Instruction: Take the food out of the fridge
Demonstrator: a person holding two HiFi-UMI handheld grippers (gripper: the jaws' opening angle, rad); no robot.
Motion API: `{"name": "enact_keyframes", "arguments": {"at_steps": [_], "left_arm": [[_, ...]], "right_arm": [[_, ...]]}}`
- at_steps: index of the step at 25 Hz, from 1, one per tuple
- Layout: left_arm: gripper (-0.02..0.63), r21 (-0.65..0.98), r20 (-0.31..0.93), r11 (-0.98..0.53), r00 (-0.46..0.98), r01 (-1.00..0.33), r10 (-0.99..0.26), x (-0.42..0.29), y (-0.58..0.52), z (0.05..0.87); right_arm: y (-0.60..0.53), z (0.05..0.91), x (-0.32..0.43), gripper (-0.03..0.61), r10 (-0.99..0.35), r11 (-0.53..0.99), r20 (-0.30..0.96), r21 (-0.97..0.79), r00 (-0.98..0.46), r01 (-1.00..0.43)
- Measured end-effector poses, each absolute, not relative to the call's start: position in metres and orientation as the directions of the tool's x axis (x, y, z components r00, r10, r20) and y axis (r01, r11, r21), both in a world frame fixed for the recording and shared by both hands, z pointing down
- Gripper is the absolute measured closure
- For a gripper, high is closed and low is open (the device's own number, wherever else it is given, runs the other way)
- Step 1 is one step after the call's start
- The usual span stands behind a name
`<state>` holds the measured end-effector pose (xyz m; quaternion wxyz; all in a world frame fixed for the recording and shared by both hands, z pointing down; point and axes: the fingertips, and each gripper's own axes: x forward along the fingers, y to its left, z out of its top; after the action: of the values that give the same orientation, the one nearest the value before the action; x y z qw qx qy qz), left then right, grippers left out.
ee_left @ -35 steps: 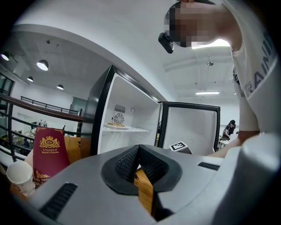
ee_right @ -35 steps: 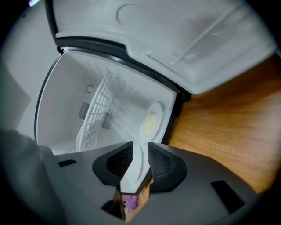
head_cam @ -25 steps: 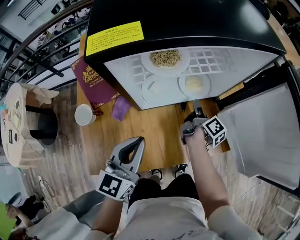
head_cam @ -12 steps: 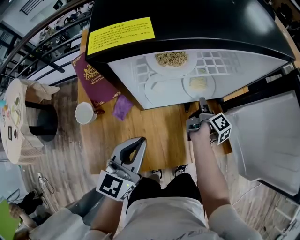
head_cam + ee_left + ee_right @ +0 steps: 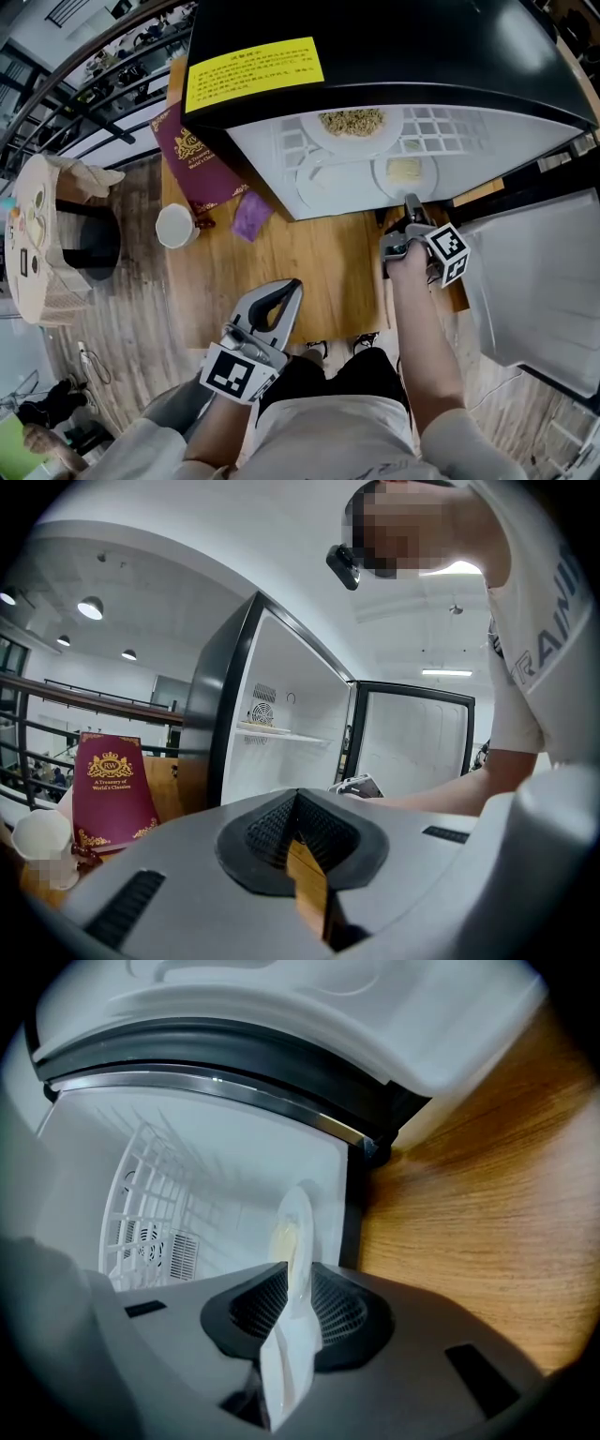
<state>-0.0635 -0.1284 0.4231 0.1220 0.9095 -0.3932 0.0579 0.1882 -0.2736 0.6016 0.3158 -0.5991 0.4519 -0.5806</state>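
Note:
The black fridge (image 5: 394,47) stands open on the wooden table (image 5: 319,272). On its white wire shelf are a plate of brown grains (image 5: 352,123), a bare white plate (image 5: 328,173) and a small plate of pale yellow food (image 5: 405,172). My right gripper (image 5: 411,202) reaches to the small plate's near rim. In the right gripper view that plate's rim (image 5: 295,1218) stands edge-on between the closing jaws of my right gripper (image 5: 298,1283), and both pads touch it. My left gripper (image 5: 286,289) hangs back over the table's front edge. The left gripper (image 5: 296,803) is shut on nothing.
A dark red book (image 5: 197,159) leans at the fridge's left side, with a white cup (image 5: 175,226) and a purple wrapper (image 5: 249,215) beside it. The fridge door (image 5: 534,281) hangs open on the right. A round side table (image 5: 42,244) stands far left.
My right gripper has pushed forward to the small plate's rim and its jaws have narrowed around it. The left gripper has stayed where it was.

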Motion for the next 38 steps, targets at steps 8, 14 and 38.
{"name": "enact_keyframes", "arguments": {"at_steps": [8, 14, 38], "left_arm": [[0.609, 0.182, 0.212, -0.660, 0.684, -0.729, -0.698, -0.063, -0.124, 0.425], [0.609, 0.186, 0.211, -0.654, 0.680, -0.733, -0.702, -0.064, -0.125, 0.424], [0.609, 0.160, 0.162, -0.677, 0.696, -0.718, -0.700, -0.049, -0.107, 0.399]], "right_arm": [[-0.280, 0.605, 0.195, 0.510, -0.912, -0.388, 0.404, -0.907, -0.077, -0.162], [-0.281, 0.602, 0.197, 0.541, -0.926, -0.365, 0.373, -0.924, -0.064, -0.111], [-0.210, 0.534, 0.178, 0.552, -0.957, -0.197, 0.218, -0.973, -0.190, -0.124]]}}
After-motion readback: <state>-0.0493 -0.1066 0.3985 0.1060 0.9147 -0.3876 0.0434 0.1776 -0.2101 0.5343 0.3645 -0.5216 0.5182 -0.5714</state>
